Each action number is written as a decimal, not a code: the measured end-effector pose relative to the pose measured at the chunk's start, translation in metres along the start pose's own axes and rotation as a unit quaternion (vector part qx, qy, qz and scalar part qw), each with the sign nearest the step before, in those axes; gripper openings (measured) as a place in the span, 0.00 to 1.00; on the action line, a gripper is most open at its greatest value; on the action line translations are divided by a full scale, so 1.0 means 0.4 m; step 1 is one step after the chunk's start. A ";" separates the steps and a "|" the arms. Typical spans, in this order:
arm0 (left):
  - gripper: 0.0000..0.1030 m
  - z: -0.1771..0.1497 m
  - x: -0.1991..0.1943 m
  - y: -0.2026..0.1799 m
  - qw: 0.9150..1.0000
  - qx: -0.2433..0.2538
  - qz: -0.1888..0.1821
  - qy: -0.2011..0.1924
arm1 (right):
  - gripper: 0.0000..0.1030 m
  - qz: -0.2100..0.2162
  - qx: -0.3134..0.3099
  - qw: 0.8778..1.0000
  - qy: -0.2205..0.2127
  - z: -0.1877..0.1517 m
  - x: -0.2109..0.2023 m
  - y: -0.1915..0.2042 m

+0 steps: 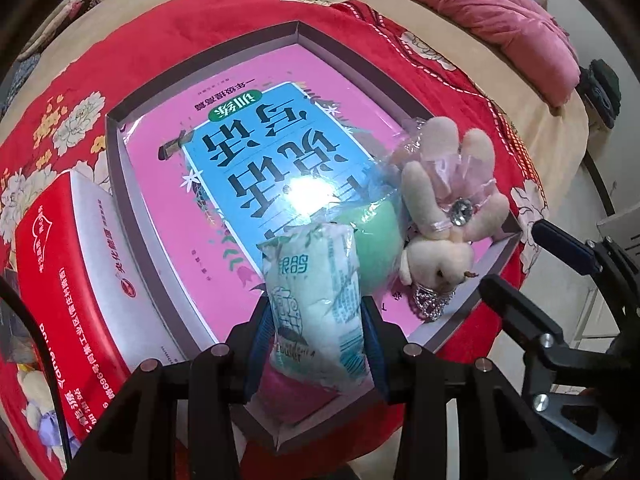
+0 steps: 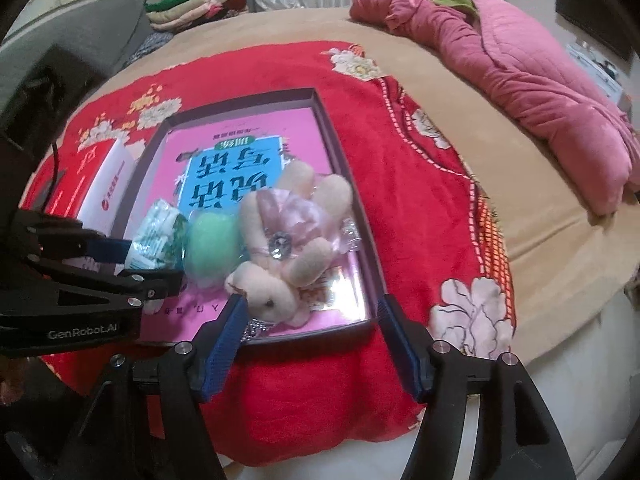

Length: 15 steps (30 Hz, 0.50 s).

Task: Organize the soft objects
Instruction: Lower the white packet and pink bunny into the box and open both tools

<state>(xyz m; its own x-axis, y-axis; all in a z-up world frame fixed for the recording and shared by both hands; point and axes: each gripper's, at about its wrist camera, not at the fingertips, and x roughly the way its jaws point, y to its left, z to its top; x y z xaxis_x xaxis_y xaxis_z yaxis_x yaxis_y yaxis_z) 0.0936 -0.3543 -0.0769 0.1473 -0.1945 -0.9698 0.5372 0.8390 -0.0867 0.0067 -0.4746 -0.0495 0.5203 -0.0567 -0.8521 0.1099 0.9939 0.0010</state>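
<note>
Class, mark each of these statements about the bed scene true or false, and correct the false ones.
1. The left claw grips a tissue packet. True.
2. The plush bunny lies on the red blanket outside the tray. False: it lies inside the tray, on the pink book.
3. The right claw is clamped on the bunny. False: its jaws stand open, apart from it.
4. A green ball sits between packet and bunny. True.

Beige plush bunny (image 2: 280, 248) (pink bow), green ball (image 2: 210, 246) and tissue pack (image 1: 316, 312) inside the box (image 2: 340, 152).
</note>
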 end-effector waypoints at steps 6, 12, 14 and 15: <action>0.42 -0.002 0.003 0.001 1.000 0.005 0.005 0.003 | 0.67 -0.002 0.020 1.000 -0.012 -0.005 -0.023 -0.018; 0.42 -0.005 0.000 0.000 1.000 0.009 0.008 0.004 | 0.68 0.007 0.039 0.999 -0.019 -0.007 -0.039 -0.033; 0.42 -0.009 -0.002 -0.002 1.000 0.012 0.010 0.002 | 0.68 0.011 0.046 0.999 -0.020 -0.005 -0.043 -0.035; 0.43 -0.011 -0.003 -0.003 1.000 0.015 0.011 0.001 | 0.69 0.012 0.049 0.998 -0.022 -0.004 -0.047 -0.036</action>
<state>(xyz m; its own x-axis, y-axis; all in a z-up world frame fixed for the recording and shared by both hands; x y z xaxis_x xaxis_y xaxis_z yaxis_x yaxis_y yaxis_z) 0.0889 -0.3528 -0.0765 0.1583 -0.1746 -0.9718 0.5584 0.8276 -0.0577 -0.0060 -0.4876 -0.0346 0.5603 -0.0386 -0.8274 0.1776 0.9813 0.0745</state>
